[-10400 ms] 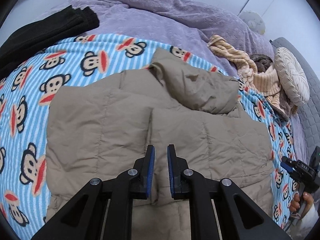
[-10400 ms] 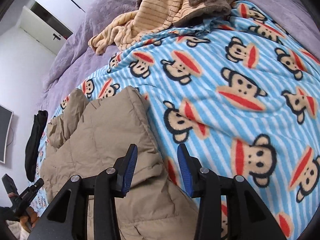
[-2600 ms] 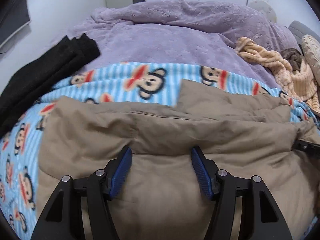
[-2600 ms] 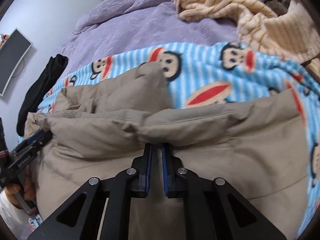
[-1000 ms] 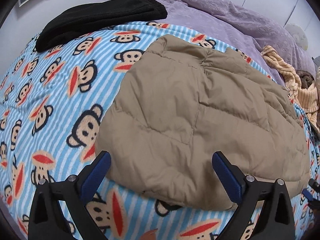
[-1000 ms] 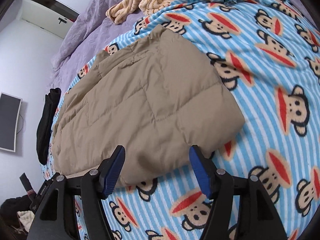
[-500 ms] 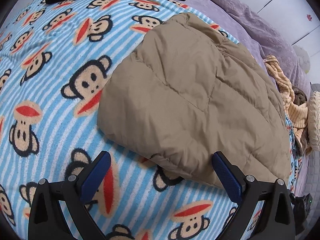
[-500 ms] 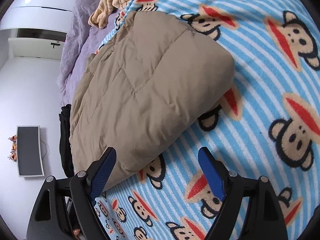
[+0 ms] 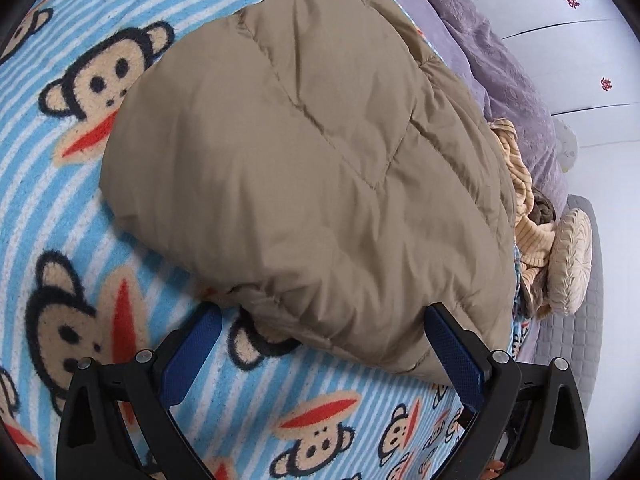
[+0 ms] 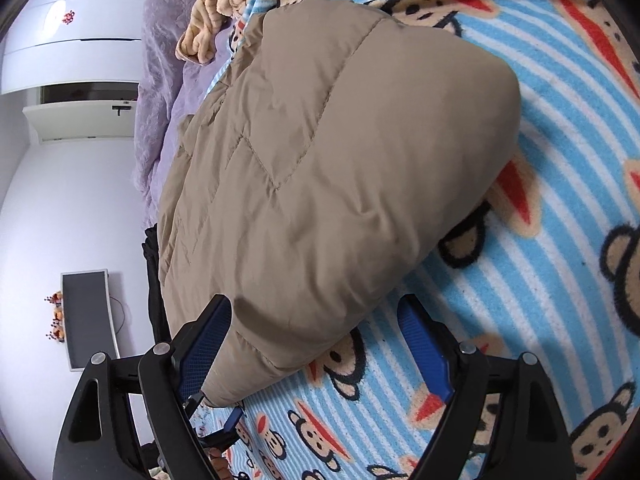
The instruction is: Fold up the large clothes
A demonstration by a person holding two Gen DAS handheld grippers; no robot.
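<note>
A tan quilted jacket [image 9: 304, 168] is seen folded into a thick, puffy bundle lying on the blue striped monkey-print blanket [image 9: 72, 208] that covers the bed. In the left wrist view its long axis runs from the near rounded fold, just ahead of the camera, away toward the purple bedspread [image 9: 500, 68], where its far end is found. Beside that far part of the jacket a beige ribbed garment [image 9: 524, 216] and a round cream cushion [image 9: 570, 260] are seen. The left tongs [image 9: 320, 350] are held spread wide, with nothing gripped; the jacket's near edge lies between the blue pads, and contact cannot be told. In the right wrist view the right tongs [image 10: 316, 344] are likewise spread wide and empty, the near corner of the jacket [image 10: 320, 168] bulging between the pads, its length stretching away toward the purple bedspread [image 10: 160, 80]. Past the jacket, a dark screen [image 10: 88, 316] is seen on the white wall.
</note>
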